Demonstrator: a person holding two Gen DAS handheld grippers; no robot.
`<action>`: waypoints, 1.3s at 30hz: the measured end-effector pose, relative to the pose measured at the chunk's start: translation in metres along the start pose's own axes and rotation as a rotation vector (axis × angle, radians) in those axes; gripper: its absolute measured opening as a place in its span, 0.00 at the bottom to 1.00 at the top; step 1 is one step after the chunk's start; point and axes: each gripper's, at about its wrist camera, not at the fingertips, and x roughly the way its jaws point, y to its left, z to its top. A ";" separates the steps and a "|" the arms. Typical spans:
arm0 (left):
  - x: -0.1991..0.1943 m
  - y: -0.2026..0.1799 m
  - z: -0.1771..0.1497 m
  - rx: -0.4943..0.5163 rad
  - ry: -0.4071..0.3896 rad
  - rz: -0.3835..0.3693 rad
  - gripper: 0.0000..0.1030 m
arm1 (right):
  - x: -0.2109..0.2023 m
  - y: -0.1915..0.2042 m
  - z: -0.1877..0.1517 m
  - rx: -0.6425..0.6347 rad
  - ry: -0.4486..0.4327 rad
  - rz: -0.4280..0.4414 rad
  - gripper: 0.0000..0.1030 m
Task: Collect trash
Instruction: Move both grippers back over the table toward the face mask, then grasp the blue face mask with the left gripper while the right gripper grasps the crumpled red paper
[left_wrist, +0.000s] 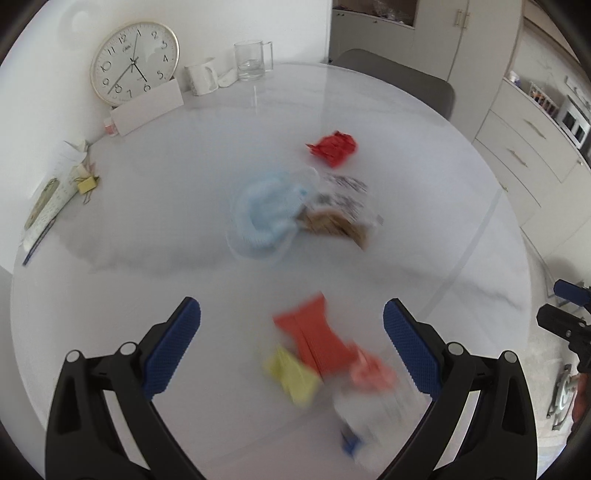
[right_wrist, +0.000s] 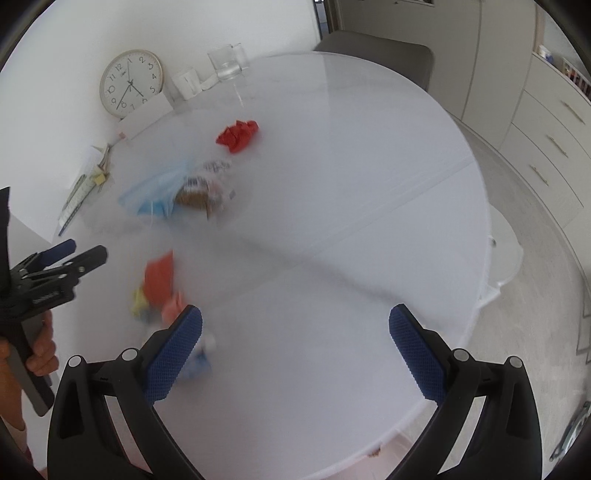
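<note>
At the far left, leaning on the wall, a round clock (left_wrist: 135, 66) stands behind a white card (left_wrist: 147, 109), which hides its bottom edge. Next to it sit a white mug (left_wrist: 201, 75) and a clear glass (left_wrist: 251, 59). All of this is on a round white table (left_wrist: 147, 221). In the middle of the table lies a light blue mask (left_wrist: 267, 212), touching a brown scrap (left_wrist: 334, 223) under clear plastic; both are blurry. Behind them, a little apart, is a crumpled red paper (left_wrist: 332, 146). Closer in, a small pile of trash lies between the fingers of the left gripper (left_wrist: 291, 321): an orange wrapper (left_wrist: 317, 341), a yellow piece (left_wrist: 291, 374) and a pink piece (left_wrist: 371, 373), all smeared and hard to make out. The left gripper is spread wide and holds nothing. The right gripper (right_wrist: 295, 326) is spread wide too, over bare table, and its left finger hides part of the pile.
</note>
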 end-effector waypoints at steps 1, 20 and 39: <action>0.011 0.006 0.012 -0.008 0.008 -0.007 0.92 | 0.008 0.004 0.011 0.001 0.001 0.001 0.98; 0.101 0.031 0.063 -0.075 0.064 -0.085 0.92 | 0.211 0.091 0.208 -0.026 0.096 0.074 0.98; 0.116 0.057 0.072 -0.080 0.084 -0.099 0.36 | 0.227 0.102 0.218 -0.150 0.071 0.065 0.26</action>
